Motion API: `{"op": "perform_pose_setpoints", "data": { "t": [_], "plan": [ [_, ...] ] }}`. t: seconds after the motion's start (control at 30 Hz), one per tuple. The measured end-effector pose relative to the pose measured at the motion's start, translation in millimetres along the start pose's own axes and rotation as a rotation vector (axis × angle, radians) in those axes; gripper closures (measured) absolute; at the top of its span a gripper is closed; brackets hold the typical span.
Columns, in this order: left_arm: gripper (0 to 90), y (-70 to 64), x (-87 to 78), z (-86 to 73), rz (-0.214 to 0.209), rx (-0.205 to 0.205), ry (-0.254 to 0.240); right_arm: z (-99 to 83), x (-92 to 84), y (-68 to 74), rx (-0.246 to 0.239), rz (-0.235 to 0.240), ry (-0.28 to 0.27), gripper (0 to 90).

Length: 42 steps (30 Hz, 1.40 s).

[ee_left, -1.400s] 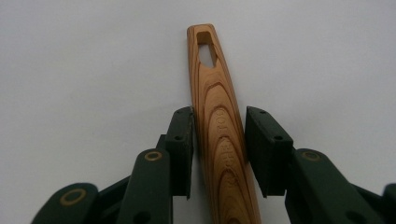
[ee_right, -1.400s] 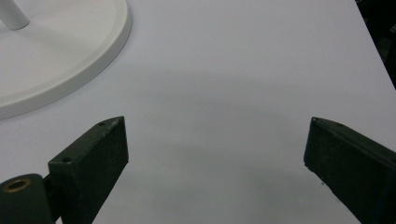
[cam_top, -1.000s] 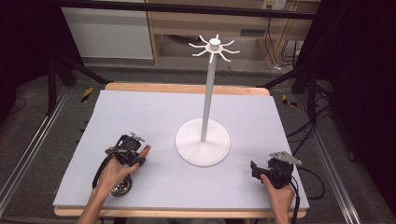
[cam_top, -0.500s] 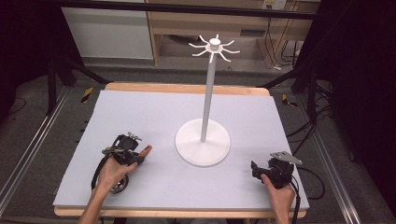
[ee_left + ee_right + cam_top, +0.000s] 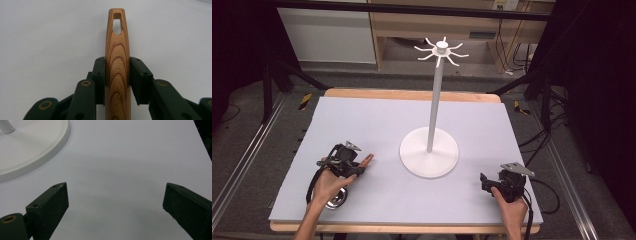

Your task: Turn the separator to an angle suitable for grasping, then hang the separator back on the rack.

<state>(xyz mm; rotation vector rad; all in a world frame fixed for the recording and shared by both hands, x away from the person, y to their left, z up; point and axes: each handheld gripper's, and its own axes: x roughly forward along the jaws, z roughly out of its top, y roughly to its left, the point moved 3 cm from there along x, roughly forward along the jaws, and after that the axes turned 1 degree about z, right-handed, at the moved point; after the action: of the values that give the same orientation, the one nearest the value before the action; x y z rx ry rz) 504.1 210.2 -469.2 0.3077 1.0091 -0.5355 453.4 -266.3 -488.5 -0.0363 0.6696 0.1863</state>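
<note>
A utensil with a striped wooden handle lies low over the grey mat, a hanging slot near its tip. My left gripper is shut on that handle, one pad pressed to each side. In the high view the left gripper is at the front left, the wooden handle tip pokes out to the right, and the utensil's round metal end sits by the person's wrist. My right gripper rests at the front right, and its jaws stand wide open over bare mat.
A tall white stand with a ring of hooks on top rises from a round base at the mat's middle. The base edge lies just left of my right gripper. The table's front edge is close to both hands.
The left hand and gripper have shifted a little to the left with the utensil. The right gripper has stayed where it was.
</note>
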Motion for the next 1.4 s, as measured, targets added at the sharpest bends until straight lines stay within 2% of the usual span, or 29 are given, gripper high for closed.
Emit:
{"op": "perform_pose_setpoints", "data": {
  "t": [0.03,0.37,0.67,1.0,1.4],
  "plan": [
    [67.4,0.2,-5.5,0.0,-0.002,-0.004,-0.022,0.1,-0.1,0.0,-0.002,0.001,-0.001,6.8],
    [67.5,3.3,-23.8,-0.1,0.004,-0.015,-0.086,0.2,-0.1,0.9,0.000,0.004,0.000,6.8],
    [67.5,2.5,-45.8,1.4,-0.005,-0.017,-0.170,-0.1,-1.4,1.4,0.008,0.005,-0.004,6.8],
    [67.5,-4.9,-73.2,5.7,0.002,-0.008,-0.325,0.4,-0.5,2.0,0.002,0.002,0.000,6.8],
    [67.5,-12.6,-94.9,8.3,0.002,-0.036,-0.525,0.3,-0.3,2.5,-0.003,0.005,-0.003,6.8]
  ]
}}
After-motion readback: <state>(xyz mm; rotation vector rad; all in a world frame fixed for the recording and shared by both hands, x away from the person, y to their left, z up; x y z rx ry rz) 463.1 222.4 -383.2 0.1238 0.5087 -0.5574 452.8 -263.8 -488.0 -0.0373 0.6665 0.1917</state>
